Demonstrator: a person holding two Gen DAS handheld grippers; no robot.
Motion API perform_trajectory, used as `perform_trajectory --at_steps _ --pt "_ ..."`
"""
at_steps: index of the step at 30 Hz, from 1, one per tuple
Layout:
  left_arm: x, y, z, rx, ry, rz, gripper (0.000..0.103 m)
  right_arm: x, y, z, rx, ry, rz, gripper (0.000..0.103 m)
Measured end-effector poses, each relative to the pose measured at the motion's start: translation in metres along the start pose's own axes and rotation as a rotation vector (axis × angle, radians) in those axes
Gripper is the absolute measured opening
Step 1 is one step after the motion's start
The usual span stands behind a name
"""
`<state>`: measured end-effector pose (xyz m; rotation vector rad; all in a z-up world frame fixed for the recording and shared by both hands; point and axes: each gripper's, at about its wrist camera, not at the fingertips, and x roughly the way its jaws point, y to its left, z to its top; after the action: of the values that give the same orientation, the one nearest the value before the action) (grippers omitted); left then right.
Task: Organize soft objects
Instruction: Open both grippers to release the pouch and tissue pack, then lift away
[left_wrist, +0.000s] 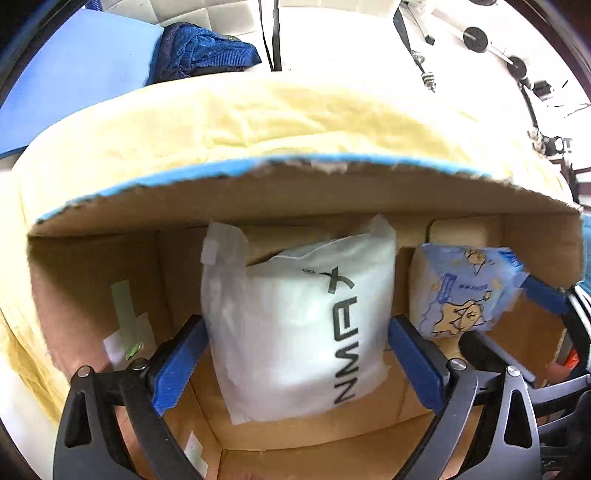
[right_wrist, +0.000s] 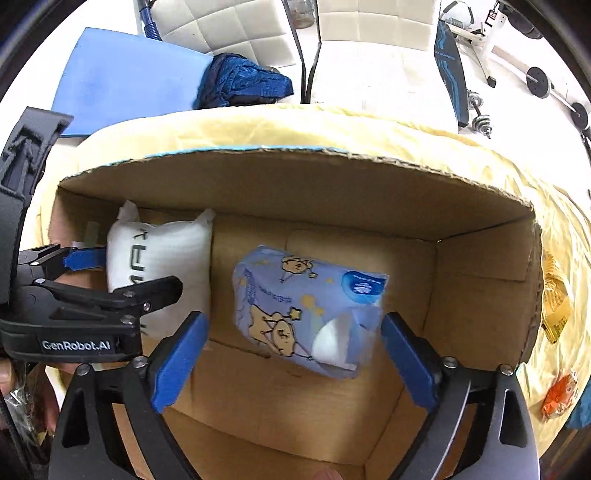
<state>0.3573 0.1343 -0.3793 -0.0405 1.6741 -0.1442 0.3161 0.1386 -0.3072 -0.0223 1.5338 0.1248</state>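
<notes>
An open cardboard box sits on a yellow cloth. Inside it, a white soft pack with black letters stands at the left. My left gripper has its blue pads on both sides of the white pack and touches it. A blue tissue pack with cartoon bears lies in the box to its right. My right gripper is open, its pads a little apart from each end of the tissue pack.
The yellow cloth covers the table. A blue knit garment and a blue mat lie beyond. Yellow and orange packets lie right of the box. White chairs and dumbbells stand behind.
</notes>
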Motion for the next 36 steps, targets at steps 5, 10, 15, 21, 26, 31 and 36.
perform_trajectory --at_steps 5,10,15,21,26,31,36 --pt "-0.024 0.007 -0.001 -0.018 -0.048 -0.028 0.101 -0.014 0.0 -0.008 0.01 -0.014 -0.026 0.103" --pt "-0.051 0.015 -0.023 -0.064 -0.119 -0.065 0.102 -0.028 -0.007 -0.027 0.044 -0.018 -0.081 0.103" --pt "-0.07 0.022 -0.048 -0.116 -0.204 -0.055 0.102 -0.04 -0.004 -0.054 0.074 -0.03 -0.09 0.103" --pt "-0.077 0.025 -0.081 -0.183 -0.278 -0.018 0.102 -0.062 0.004 -0.086 0.087 -0.083 -0.102 0.103" --pt "-0.098 0.013 -0.118 -0.161 -0.374 0.056 0.102 -0.085 0.01 -0.112 0.092 -0.128 -0.103 0.103" --pt "-0.124 -0.002 -0.149 -0.111 -0.442 0.093 0.102 -0.118 0.016 -0.138 0.092 -0.195 -0.122 0.103" --pt "-0.152 -0.013 -0.18 -0.09 -0.497 0.089 0.102 -0.15 0.021 -0.166 0.104 -0.237 -0.11 0.103"
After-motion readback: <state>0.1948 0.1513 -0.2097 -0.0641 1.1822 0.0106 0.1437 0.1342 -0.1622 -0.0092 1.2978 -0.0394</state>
